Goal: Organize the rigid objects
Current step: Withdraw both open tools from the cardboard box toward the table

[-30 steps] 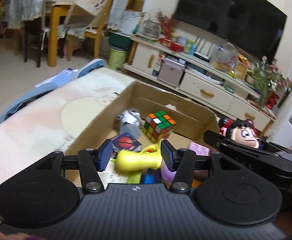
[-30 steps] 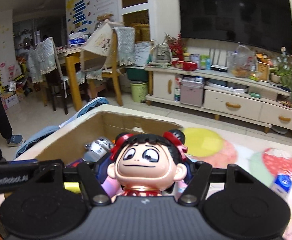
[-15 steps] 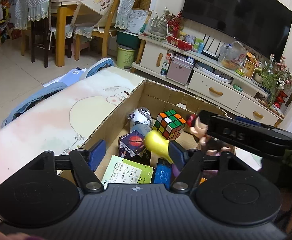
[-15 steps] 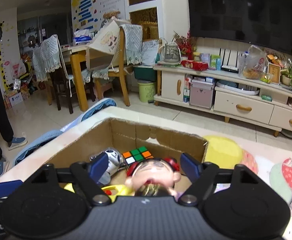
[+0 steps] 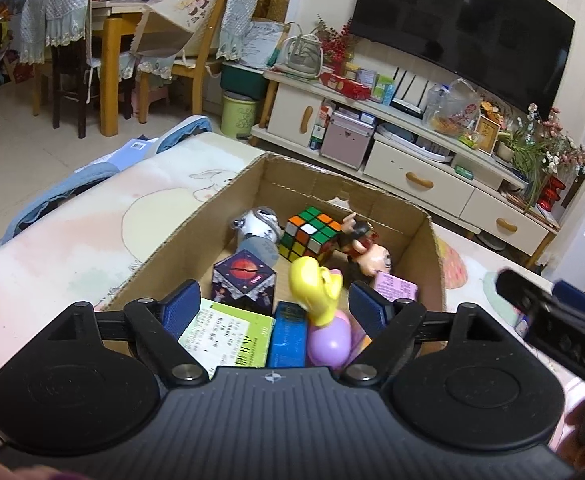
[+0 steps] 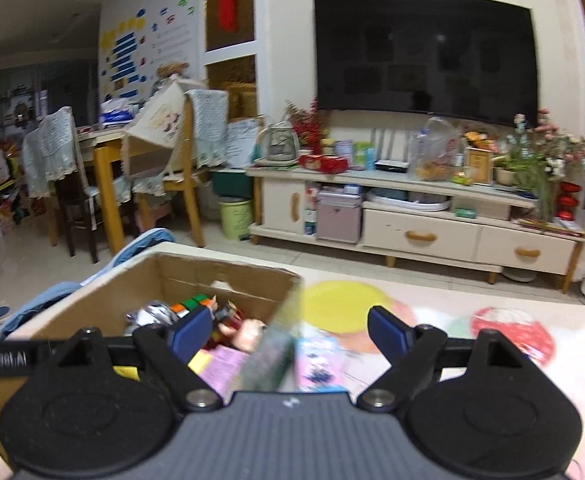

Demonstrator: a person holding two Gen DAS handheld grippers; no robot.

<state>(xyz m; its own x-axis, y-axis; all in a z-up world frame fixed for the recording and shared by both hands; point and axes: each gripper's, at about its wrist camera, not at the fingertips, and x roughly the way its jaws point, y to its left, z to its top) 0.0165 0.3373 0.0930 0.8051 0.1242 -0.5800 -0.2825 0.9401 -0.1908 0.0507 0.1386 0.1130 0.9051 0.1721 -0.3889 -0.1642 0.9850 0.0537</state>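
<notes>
The left claw (image 5: 274,306) hangs over the near end of the cardboard box (image 5: 228,200), its jaws opening with nothing pinched; the yellow toy (image 5: 316,284) stands free below them, leaning on a purple egg shape (image 5: 328,340). Deeper in the box lie the Rubik's cube (image 5: 312,234) and, tipped against it, the big-headed doll (image 5: 366,248). The right claw (image 6: 288,330), jaws also opening and empty, hovers beside the box's right wall, above a pink packet (image 6: 316,360) on the table (image 6: 472,320), probably the next thing to collect.

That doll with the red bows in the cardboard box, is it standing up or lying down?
Lying down. The doll is tipped on its side beside the Rubik's cube, inside the cardboard box, with no gripper touching it.
</notes>
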